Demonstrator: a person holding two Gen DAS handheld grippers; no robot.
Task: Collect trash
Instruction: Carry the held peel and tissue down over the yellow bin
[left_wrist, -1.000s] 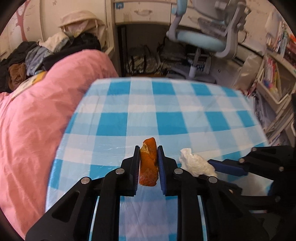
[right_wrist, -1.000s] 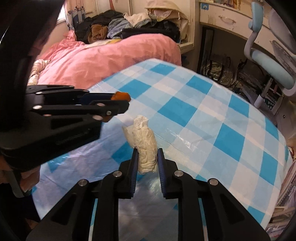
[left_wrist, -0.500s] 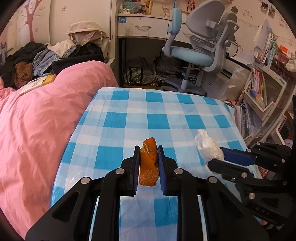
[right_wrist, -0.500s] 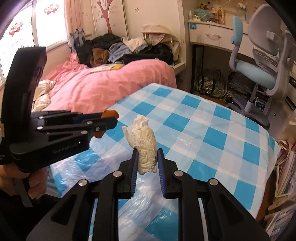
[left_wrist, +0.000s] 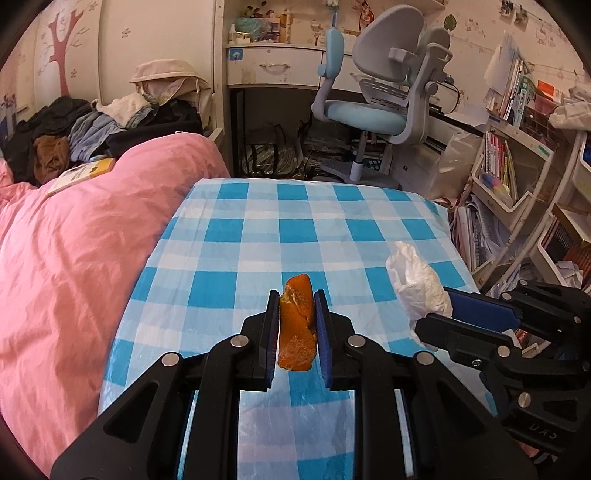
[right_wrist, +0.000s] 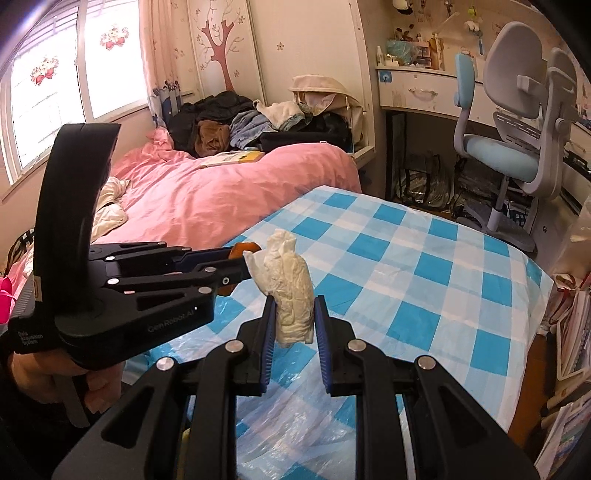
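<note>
Orange peel (left_wrist: 297, 326) is being gripped between the blue-padded fingers (left_wrist: 271, 332) of the left gripper (left_wrist: 296, 317), the jaws clenched onto both its flat sides. The piece is being held upright, its top poking past the fingertips, in the air above the near edge of the table (left_wrist: 258, 236). No contact with the checked cloth is being made, as far as can be told.

Crumpled white tissue (right_wrist: 290, 288) is being pinched in the right gripper (right_wrist: 294, 315), the jaws closed against it on either side. The wad is being carried clear of the table surface, over the near edge. In the left wrist view the same tissue (left_wrist: 417, 282) is being seen near the table's right edge, sticking out from the right gripper's tips (left_wrist: 430, 321).

The two grippers are being held side by side, near one another. In the right wrist view the left gripper (right_wrist: 236, 264) is being seen from the side, with a sliver of orange peel (right_wrist: 245, 246) showing at its tip, just beside the tissue; touching or not cannot be told.

A blue-and-white checked cloth under clear plastic is being seen covering the table. A pink duvet (left_wrist: 74, 266) is lying against the table's left edge. A blue-seated desk chair (left_wrist: 376, 99) is standing beyond the far edge, in front of a white desk (left_wrist: 273, 66). Bookshelves (left_wrist: 506, 173) are being seen off the right edge.
</note>
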